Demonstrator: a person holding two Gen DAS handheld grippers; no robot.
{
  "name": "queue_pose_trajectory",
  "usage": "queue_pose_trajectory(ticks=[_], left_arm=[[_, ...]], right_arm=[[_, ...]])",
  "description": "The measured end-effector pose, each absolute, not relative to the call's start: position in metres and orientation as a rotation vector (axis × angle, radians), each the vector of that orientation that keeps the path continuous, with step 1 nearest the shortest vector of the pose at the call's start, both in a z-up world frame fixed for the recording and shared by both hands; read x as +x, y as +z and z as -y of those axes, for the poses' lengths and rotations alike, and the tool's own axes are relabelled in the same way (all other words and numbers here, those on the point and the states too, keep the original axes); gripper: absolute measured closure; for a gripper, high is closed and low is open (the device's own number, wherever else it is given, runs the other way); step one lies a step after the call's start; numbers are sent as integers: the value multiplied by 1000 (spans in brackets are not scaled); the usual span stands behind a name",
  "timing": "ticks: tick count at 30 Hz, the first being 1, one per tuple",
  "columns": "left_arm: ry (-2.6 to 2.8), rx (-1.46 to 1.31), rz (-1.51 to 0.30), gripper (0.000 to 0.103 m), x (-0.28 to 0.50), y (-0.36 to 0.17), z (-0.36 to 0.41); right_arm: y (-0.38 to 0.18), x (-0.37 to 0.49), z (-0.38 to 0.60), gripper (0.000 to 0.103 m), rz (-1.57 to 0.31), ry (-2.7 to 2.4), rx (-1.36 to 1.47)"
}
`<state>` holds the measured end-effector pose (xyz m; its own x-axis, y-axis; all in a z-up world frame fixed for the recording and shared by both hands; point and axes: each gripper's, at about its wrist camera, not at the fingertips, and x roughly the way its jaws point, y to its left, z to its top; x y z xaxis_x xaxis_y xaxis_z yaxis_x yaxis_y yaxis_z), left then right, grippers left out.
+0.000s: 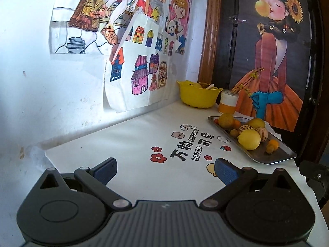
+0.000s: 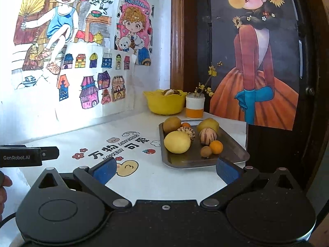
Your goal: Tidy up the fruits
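Observation:
A steel tray (image 2: 232, 154) (image 1: 275, 156) holds several fruits: a big yellow lemon (image 2: 177, 142) (image 1: 249, 139), two striped melons (image 2: 207, 136), a brownish round fruit (image 2: 172, 124) (image 1: 226, 120), small oranges (image 2: 216, 147) and a kiwi-like fruit (image 2: 206, 151). My right gripper (image 2: 166, 169) is open just in front of the tray's near edge, nothing between its blue pads. My left gripper (image 1: 165, 170) is open over the white printed cloth (image 1: 144, 135), left of the tray and holding nothing. The left gripper's body (image 2: 28, 156) shows at the left edge of the right wrist view.
A yellow bowl (image 2: 165, 101) (image 1: 198, 96) with peels stands at the back corner beside an orange-and-white jar (image 2: 195, 108) (image 1: 227, 101) with flower twigs. Paper drawings cover the wall on the left. A wooden frame and a dark poster panel close the right side.

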<state>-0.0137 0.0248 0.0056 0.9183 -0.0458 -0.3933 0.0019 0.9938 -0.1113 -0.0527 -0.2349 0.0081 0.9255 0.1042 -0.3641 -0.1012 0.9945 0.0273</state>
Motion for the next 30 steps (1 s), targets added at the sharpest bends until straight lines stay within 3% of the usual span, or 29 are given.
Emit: queue_pose_trajectory(ticks=[30], left_arm=[[43, -98, -402, 0, -29, -31, -38]], right_arm=[[-36, -77, 216, 1, -320, 87, -9]])
